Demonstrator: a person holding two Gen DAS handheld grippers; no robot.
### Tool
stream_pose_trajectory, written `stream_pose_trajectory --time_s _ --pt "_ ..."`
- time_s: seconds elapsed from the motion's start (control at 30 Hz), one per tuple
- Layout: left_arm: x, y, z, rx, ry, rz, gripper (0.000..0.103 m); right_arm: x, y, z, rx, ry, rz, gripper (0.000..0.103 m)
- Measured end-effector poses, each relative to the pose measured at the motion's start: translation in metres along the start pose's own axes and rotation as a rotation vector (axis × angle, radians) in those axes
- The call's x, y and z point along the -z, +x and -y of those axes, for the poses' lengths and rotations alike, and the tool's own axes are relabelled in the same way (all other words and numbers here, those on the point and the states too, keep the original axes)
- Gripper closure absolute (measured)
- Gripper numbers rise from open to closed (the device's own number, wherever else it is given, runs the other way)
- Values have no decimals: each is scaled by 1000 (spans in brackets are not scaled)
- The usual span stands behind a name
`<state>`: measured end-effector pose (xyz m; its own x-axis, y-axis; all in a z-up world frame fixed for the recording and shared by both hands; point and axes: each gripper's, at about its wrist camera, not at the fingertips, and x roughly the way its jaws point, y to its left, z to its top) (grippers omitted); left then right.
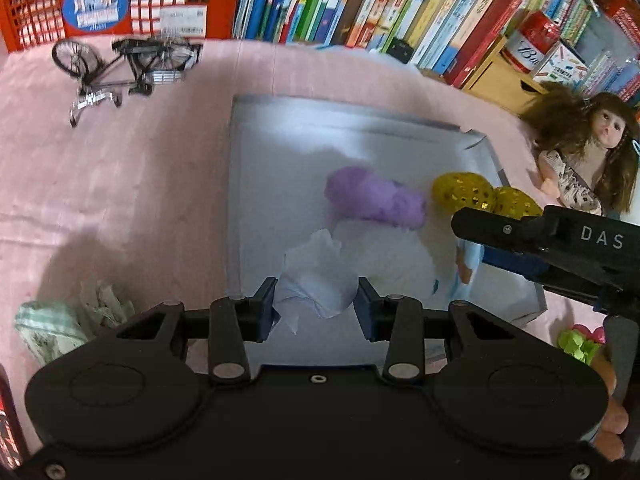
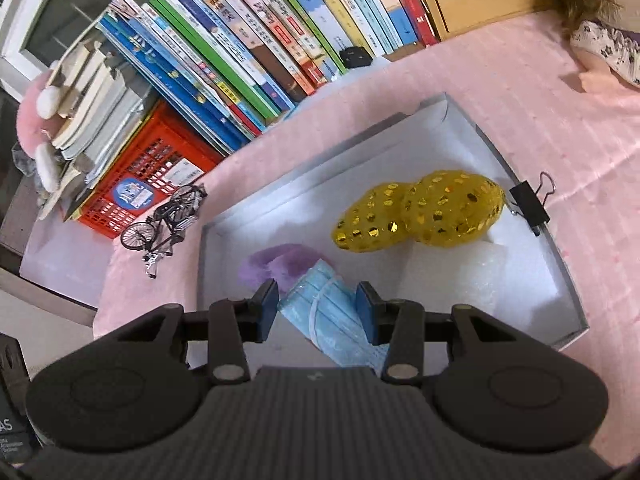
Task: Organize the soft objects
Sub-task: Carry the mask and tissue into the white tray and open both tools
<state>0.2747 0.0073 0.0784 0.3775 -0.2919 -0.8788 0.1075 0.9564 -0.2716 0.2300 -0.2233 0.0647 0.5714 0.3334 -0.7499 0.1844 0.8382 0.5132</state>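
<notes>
A shallow grey-white box [image 1: 256,184] [image 2: 560,280] lies on the pink cloth. In it rest a purple fluffy piece [image 1: 376,200] [image 2: 280,260] and a yellow sequined soft toy [image 1: 464,190] [image 2: 424,210]. My left gripper [image 1: 317,304] is shut on a crumpled white tissue [image 1: 316,280], held over the box's near part. My right gripper [image 2: 317,308] is shut on a stack of blue face masks [image 2: 332,312], held above the box next to the purple piece. In the left wrist view the right gripper's black body [image 1: 560,248] comes in from the right.
A model bicycle [image 1: 124,66] [image 2: 166,224], a red crate [image 1: 104,0] [image 2: 140,176] and a row of books [image 1: 400,4] [image 2: 260,40] line the far side. A doll [image 1: 584,152] lies right of the box. A black binder clip [image 2: 530,204] sits on the box rim. Crumpled green-white cloth [image 1: 60,324] lies at left.
</notes>
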Motion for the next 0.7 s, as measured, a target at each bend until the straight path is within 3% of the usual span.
stream_pose_trajectory --time_s 0.2,0.7 --pt "3 8 -4 6 -23 -25 64 2 11 9 51 37 -9 54" --pt "3 16 -6 19 -58 -63 60 2 11 8 54 26 -14 52"
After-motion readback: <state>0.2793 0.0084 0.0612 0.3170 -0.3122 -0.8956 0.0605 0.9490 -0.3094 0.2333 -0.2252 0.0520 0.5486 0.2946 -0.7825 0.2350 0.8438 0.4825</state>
